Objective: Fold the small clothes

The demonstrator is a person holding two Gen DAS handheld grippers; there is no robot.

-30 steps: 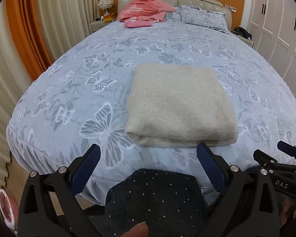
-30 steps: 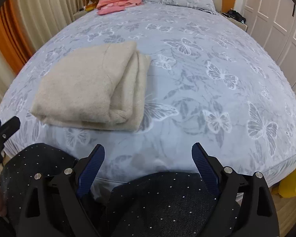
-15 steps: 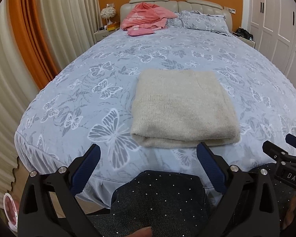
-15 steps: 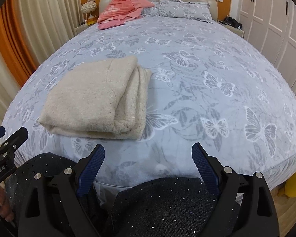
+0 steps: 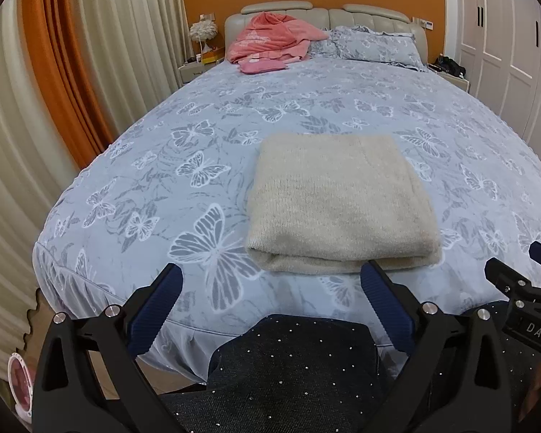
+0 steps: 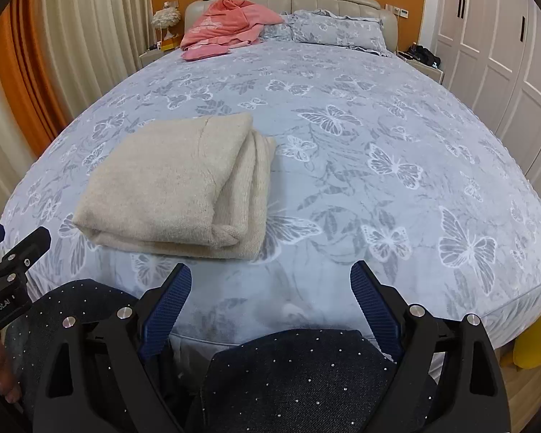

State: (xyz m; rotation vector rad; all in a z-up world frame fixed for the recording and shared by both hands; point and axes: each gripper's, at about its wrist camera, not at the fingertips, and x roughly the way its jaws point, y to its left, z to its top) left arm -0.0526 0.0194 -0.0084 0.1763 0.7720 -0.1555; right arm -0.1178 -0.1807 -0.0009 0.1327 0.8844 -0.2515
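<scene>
Left wrist view: the left gripper [image 5: 270, 301] is held level near the bed's [image 5: 205, 137] foot edge, jaws spread wide, holding nothing. The folded beige garment [image 5: 339, 202] lies flat just beyond it.

Right wrist view: the right gripper [image 6: 270, 297] is likewise spread and empty, with the garment [image 6: 176, 184] ahead to its left.

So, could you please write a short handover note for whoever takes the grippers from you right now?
Left gripper: open, empty, held back off the foot of the bed.
Right gripper: open, empty, also clear of the bed.
Beige sweater: folded into a neat rectangle, lying flat near the foot of the bed.
Pink clothes: unfolded heap at the headboard, beside the pillow.
Done: sweater. Probably left: the pink clothes.
</scene>
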